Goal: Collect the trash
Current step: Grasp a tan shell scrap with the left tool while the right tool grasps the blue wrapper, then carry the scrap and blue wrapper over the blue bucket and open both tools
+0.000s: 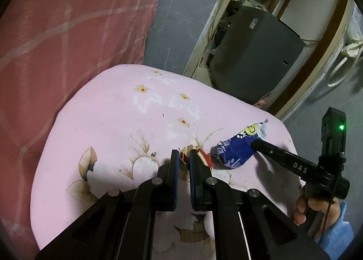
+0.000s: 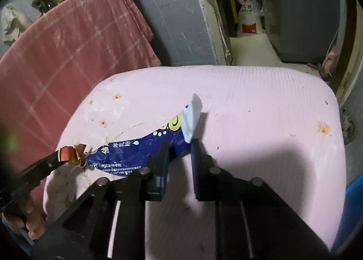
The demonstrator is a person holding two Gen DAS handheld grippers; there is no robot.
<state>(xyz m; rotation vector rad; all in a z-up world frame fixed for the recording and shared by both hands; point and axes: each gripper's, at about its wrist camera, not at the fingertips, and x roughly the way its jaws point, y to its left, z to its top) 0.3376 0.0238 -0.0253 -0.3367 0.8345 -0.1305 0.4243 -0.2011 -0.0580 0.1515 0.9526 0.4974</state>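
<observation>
A crumpled red and brown wrapper (image 1: 205, 158) lies on the pink flowered cushion (image 1: 113, 124), and my left gripper (image 1: 182, 153) is shut on it. Just to its right is a blue foil packet (image 1: 236, 149) with a yellow smiley print. My right gripper (image 1: 255, 143) comes in from the right, held by a hand (image 1: 313, 210). In the right wrist view the blue packet (image 2: 127, 153) runs between the fingers of my right gripper (image 2: 180, 144), which pinch its white end. At the left there, my left gripper (image 2: 60, 156) holds the small wrapper (image 2: 67, 151).
A red checked cloth (image 1: 56, 33) hangs behind and left of the cushion. A dark grey box (image 1: 254, 56) stands on the floor past the far edge, beside a doorway with a sack (image 2: 249, 17). Something blue (image 2: 354, 192) shows at the cushion's right edge.
</observation>
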